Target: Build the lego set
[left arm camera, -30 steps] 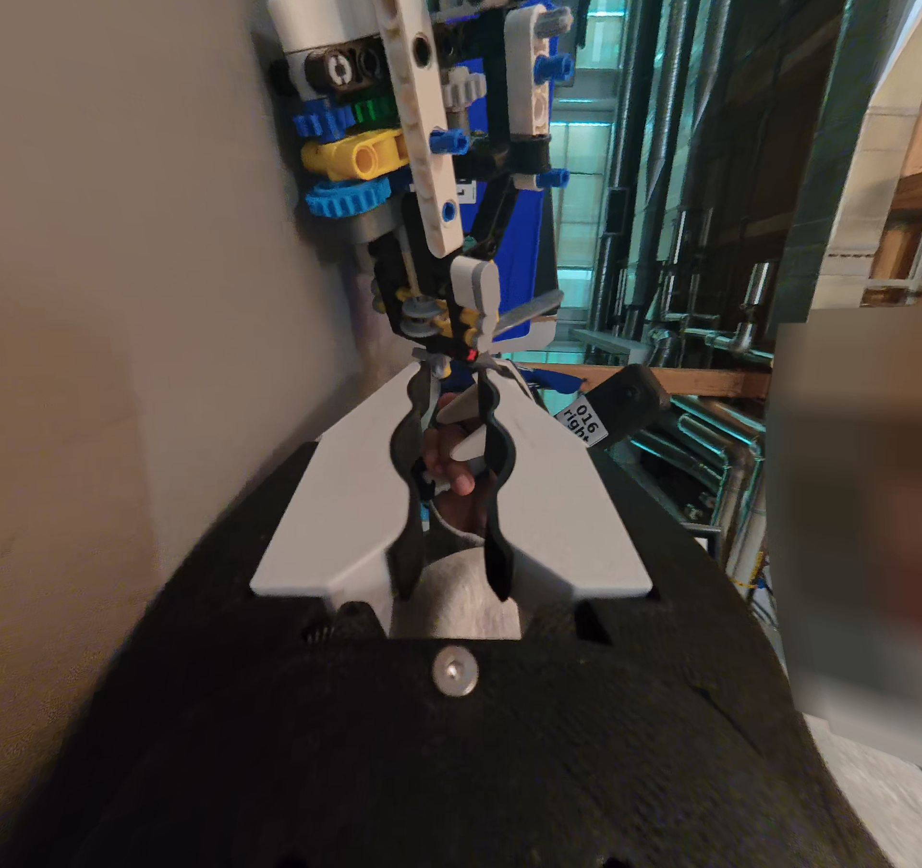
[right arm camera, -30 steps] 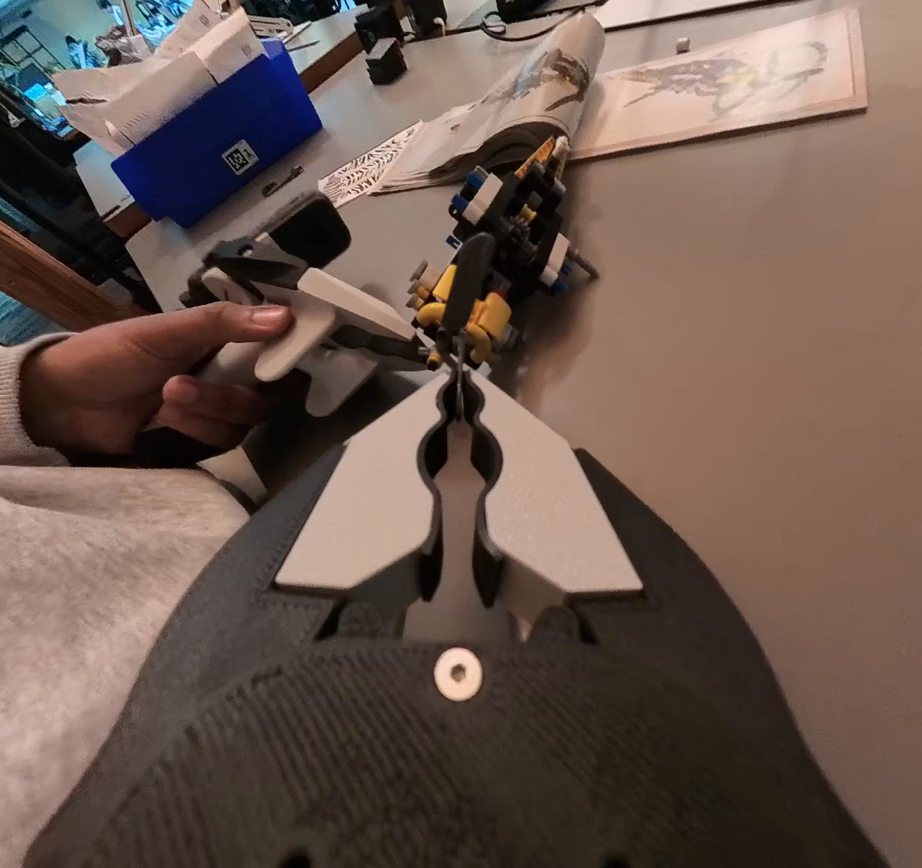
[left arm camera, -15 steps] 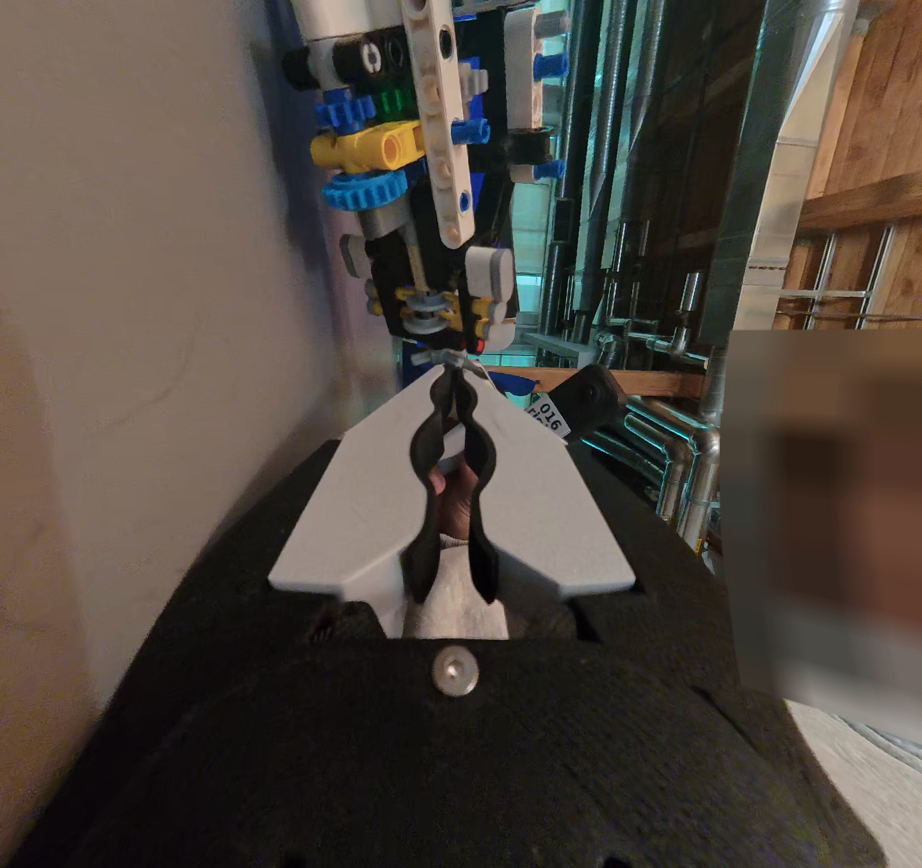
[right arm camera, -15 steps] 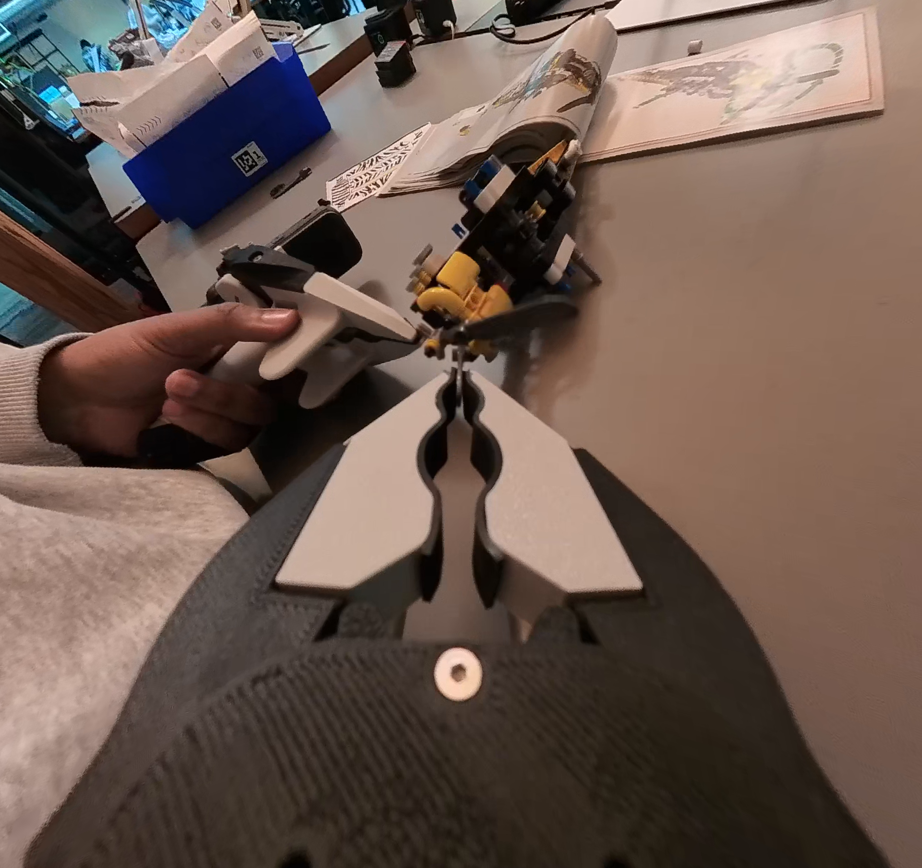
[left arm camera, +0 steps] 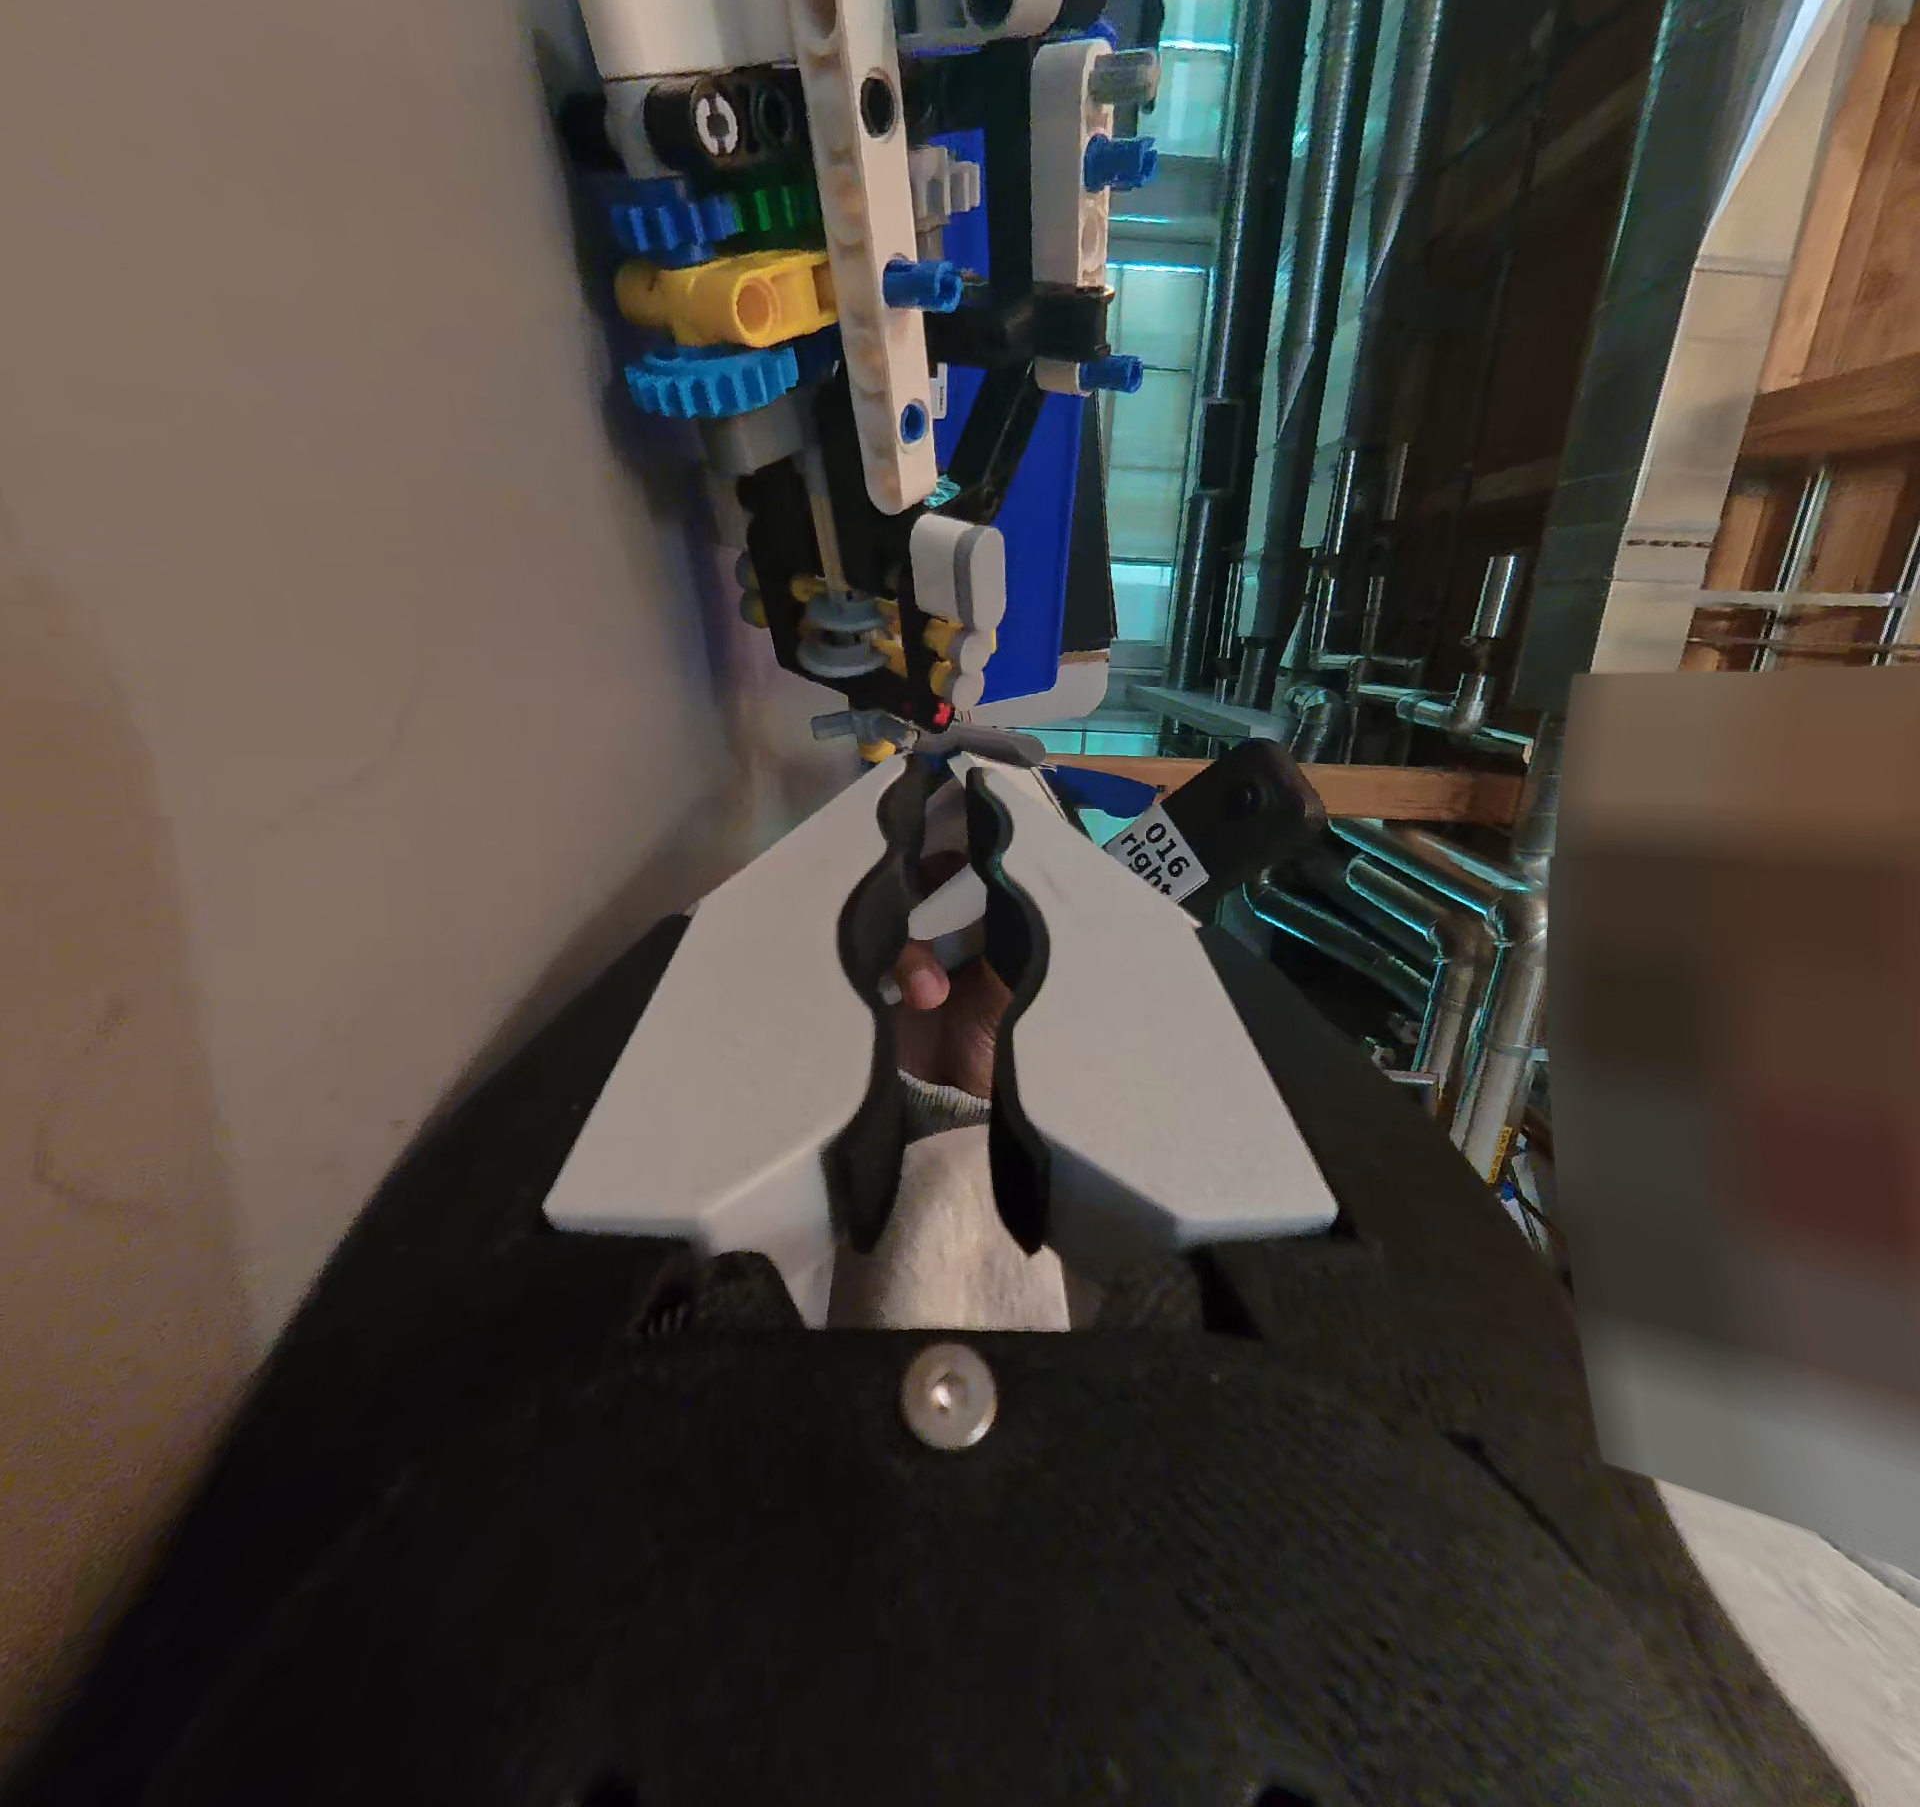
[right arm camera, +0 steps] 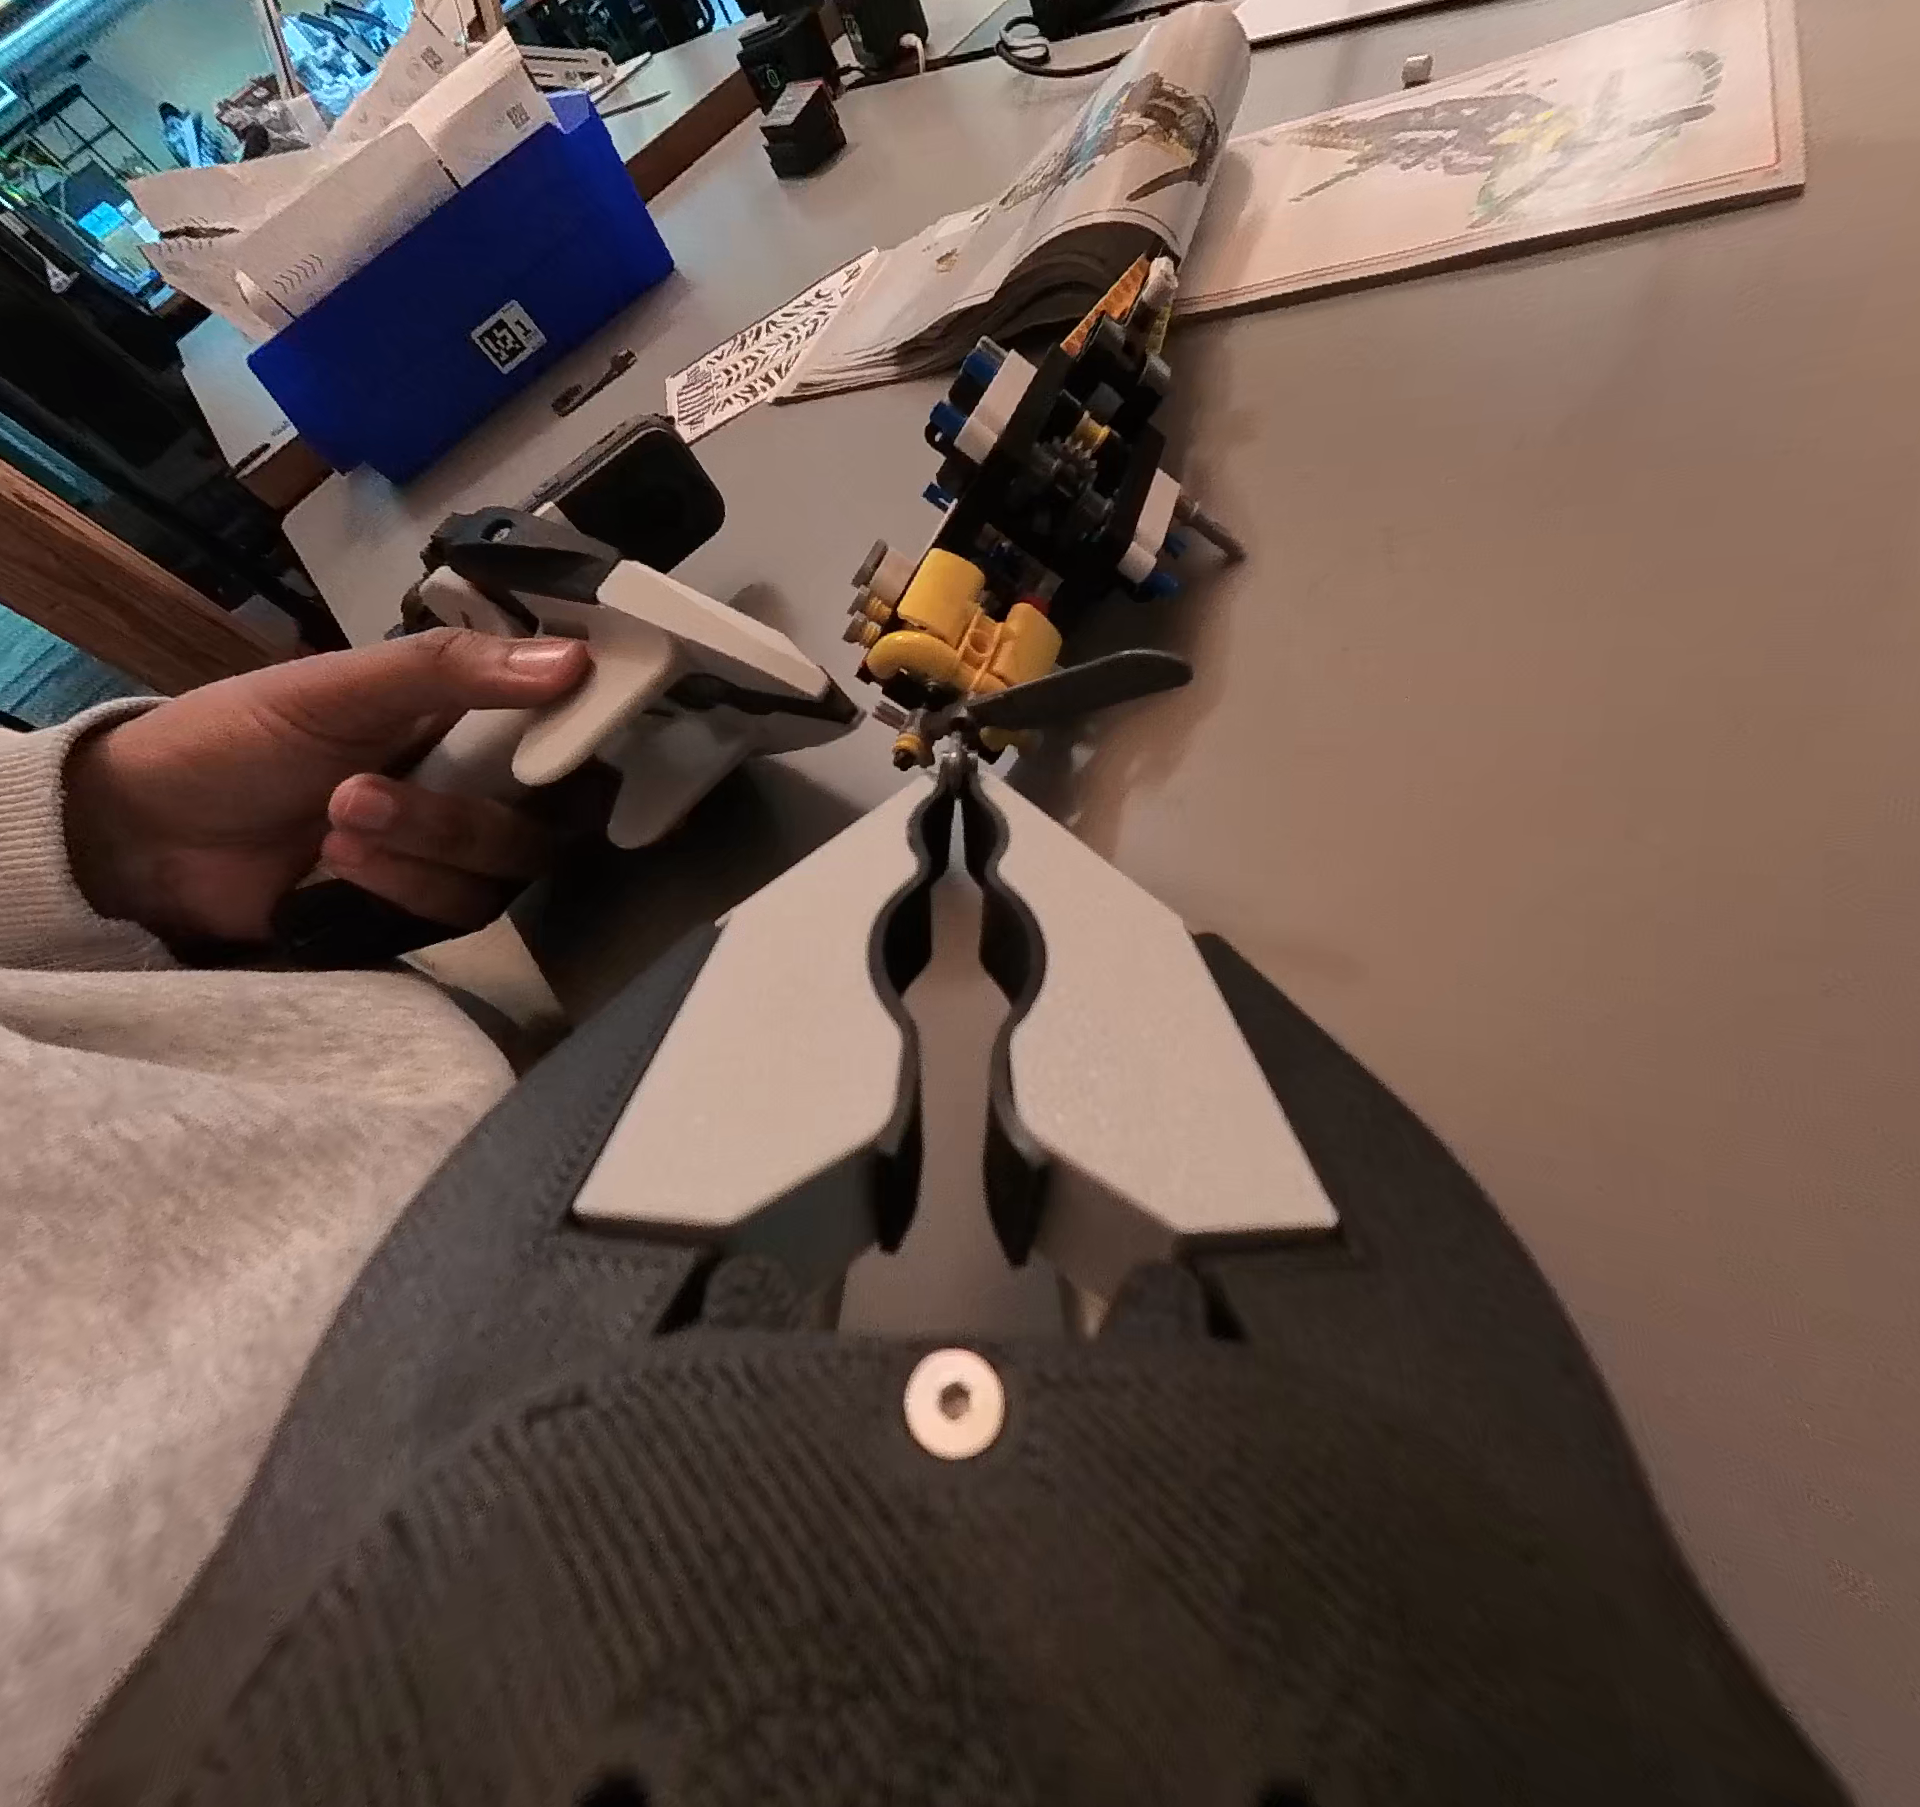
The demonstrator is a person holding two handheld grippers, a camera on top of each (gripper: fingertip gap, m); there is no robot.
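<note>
Right wrist view: right gripper nearest, jaws pinched together on the thin stem of a small grey propeller at the near end of the lego model. Just left of that tip, left gripper held in a hand with a grey sleeve, its point close beside the propeller hub but apparently not touching; jaw gap not readable from here. Model lay flat on the grey table, long axis running from the propeller end near the grippers away toward the far side, yellow parts nearest, black and white frame behind, far end tucked against an open instruction booklet. Farther back, a blue box stuffed with paper bags, left of the booklet.

Left wrist view: left gripper with jaws slightly apart at the tips, clamped on nothing, just short of the propeller. Beyond it, lego model stretched straight away along the table, white beam and blue gears along its length. Right gripper's black body seen just past the fingers, to the right.
</note>
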